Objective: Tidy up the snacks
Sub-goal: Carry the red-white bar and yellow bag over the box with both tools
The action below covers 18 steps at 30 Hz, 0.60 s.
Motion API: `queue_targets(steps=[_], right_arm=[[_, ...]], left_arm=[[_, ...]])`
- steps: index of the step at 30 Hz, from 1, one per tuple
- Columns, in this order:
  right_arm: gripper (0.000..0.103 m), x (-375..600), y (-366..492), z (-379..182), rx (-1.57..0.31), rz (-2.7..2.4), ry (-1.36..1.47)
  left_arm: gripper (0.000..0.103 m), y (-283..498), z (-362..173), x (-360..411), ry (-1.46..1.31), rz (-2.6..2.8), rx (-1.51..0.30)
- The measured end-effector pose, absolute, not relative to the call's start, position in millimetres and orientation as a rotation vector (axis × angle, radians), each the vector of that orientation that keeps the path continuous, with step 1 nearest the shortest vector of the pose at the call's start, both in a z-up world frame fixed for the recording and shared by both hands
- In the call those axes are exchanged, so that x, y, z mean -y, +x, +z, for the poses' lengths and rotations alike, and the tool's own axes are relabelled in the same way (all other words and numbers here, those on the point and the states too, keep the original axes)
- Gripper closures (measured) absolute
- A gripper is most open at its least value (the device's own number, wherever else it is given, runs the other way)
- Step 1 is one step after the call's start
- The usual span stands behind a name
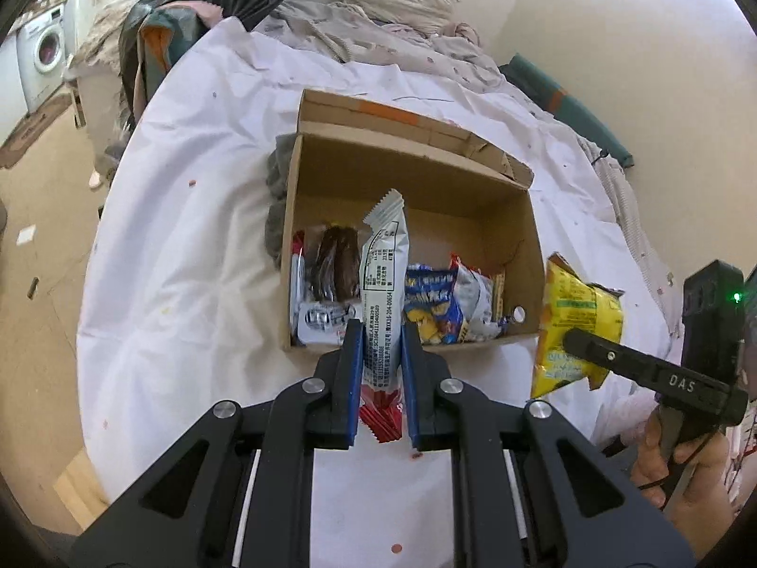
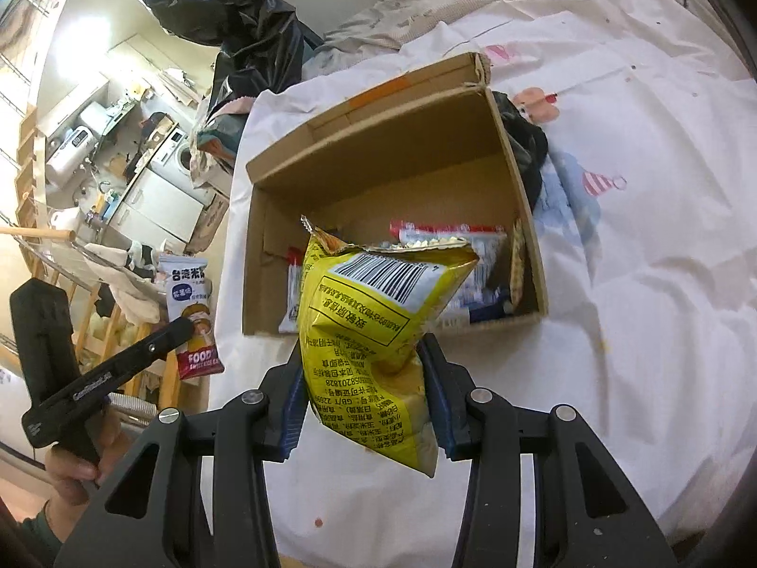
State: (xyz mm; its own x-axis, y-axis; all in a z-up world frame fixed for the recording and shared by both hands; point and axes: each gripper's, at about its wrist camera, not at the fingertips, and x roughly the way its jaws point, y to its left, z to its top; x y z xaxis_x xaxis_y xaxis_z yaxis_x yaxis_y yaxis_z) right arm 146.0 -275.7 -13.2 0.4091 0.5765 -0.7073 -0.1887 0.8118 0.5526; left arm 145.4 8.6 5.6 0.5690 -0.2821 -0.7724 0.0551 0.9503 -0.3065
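An open cardboard box (image 1: 492, 180) (image 2: 378, 142) lies on a white sheet and holds several snack packets along its near side. My left gripper (image 1: 382, 331) is shut on a white and red snack packet (image 1: 384, 274), held upright over the box's near edge; the same packet shows in the right wrist view (image 2: 189, 303). My right gripper (image 2: 364, 364) is shut on a yellow snack bag (image 2: 378, 322), held in front of the box. In the left wrist view the yellow bag (image 1: 575, 326) hangs beside the box's right wall.
The white sheet (image 1: 189, 246) covers a bed with crumpled bedding and a pillow (image 1: 402, 0) behind the box. A black plastic bag (image 2: 227, 9) stands at the far left. A dark cloth (image 1: 277, 199) lies against the box's left side.
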Motion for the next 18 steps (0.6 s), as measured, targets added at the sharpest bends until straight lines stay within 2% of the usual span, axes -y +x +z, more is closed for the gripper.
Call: queue_targets(steps=[13,18], right_arm=[[0.057,283.3,204.3,-22.8,-1.022,0.474,0.465],[0.057,285.3,218.7,-32.4,-1.038,0.459,0.469]], left_arm=[[0.091,208.6,12.9,16.4,-0.055,-0.171,-0.944],[0.09,220.5,1.9,15.8,-0.068,-0.164,-0.934]])
